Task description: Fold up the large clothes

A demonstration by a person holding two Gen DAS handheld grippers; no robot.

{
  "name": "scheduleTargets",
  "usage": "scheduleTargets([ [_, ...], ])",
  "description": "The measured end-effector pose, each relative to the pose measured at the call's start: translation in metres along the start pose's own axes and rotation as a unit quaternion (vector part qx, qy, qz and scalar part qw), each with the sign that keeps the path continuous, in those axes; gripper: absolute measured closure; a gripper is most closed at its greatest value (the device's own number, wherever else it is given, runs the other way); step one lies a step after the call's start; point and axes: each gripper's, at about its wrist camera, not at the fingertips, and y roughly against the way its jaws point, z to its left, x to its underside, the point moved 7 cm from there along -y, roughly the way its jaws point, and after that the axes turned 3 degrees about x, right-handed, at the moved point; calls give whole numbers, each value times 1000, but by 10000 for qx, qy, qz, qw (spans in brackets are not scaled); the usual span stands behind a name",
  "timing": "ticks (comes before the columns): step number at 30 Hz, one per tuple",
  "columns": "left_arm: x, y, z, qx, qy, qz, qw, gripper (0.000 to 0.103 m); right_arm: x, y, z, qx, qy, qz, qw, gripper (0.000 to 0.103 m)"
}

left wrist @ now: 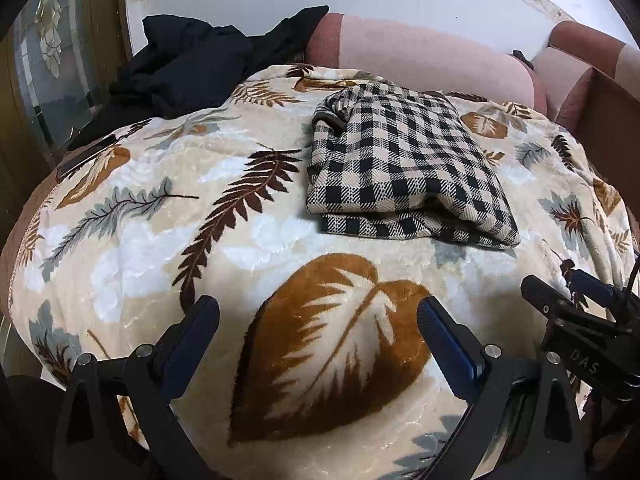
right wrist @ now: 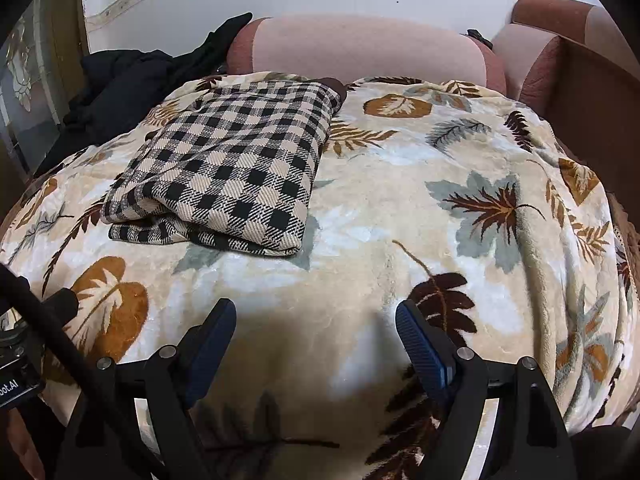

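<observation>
A black-and-beige checked garment (left wrist: 404,168) lies folded into a compact stack on the leaf-print blanket (left wrist: 160,216); it also shows in the right wrist view (right wrist: 228,168). My left gripper (left wrist: 320,320) is open and empty, held above the blanket well short of the garment. My right gripper (right wrist: 316,320) is open and empty, also short of the garment, which lies ahead and to its left. The right gripper's body shows at the right edge of the left wrist view (left wrist: 580,320).
A heap of black clothes (left wrist: 192,60) lies at the back left of the blanket (right wrist: 440,200), also in the right wrist view (right wrist: 120,84). Pink and red-brown sofa cushions (left wrist: 420,56) run along the back. A brown armrest (right wrist: 592,112) borders the right side.
</observation>
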Motion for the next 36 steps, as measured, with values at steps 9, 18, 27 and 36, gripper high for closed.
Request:
scheduleTargets([
  [9,2,-4,-1,54,-10,85,9999,4,1,1,2,32,-20,17,10000,17],
  [18,7,-8,-4,85,-52,176,9998,4,2,0,5,54,18,32,10000,17],
  [27,9,-10,-4,89,-17,219,9997,4,2,0,5,78,5,15,10000,16],
  [36,9,-12,-3,67,7,247,9997,4,3,0,4,117,7,4,9999,16],
])
